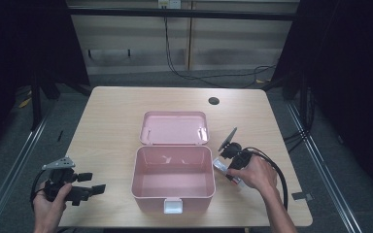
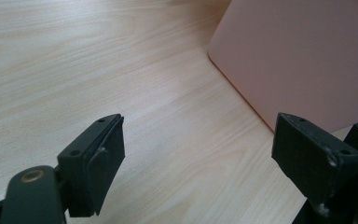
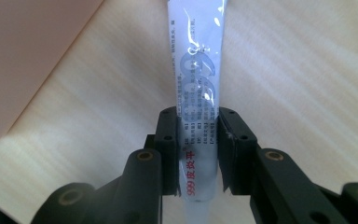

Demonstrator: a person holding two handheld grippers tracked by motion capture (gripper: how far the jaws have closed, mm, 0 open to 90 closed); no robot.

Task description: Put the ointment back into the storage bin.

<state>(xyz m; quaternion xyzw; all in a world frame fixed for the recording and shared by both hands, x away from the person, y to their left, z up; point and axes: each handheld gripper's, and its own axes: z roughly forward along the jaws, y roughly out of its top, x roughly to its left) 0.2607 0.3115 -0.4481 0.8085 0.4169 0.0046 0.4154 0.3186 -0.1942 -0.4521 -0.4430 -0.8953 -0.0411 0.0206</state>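
The right gripper (image 3: pixel 198 135) is clamped on a white printed ointment tube (image 3: pixel 198 70) near the bench's right edge. The left gripper (image 2: pixel 198 149), jaws apart, hovers beside the open pink plastic box (image 1: pixel 173 184); the high view shows its lid laid back.

High view overhead, gripper views close, tabletop (image 1: pixel 111 111) shared

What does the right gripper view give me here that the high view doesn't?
Right gripper view: the right gripper has its jaws shut on a white tube, which bears red and blue print.

High view: the pink box stands open and looks empty, lid laid back. The left gripper is held left of it with jaws open.

Both: the wooden table and the box's pink side next to the right gripper.
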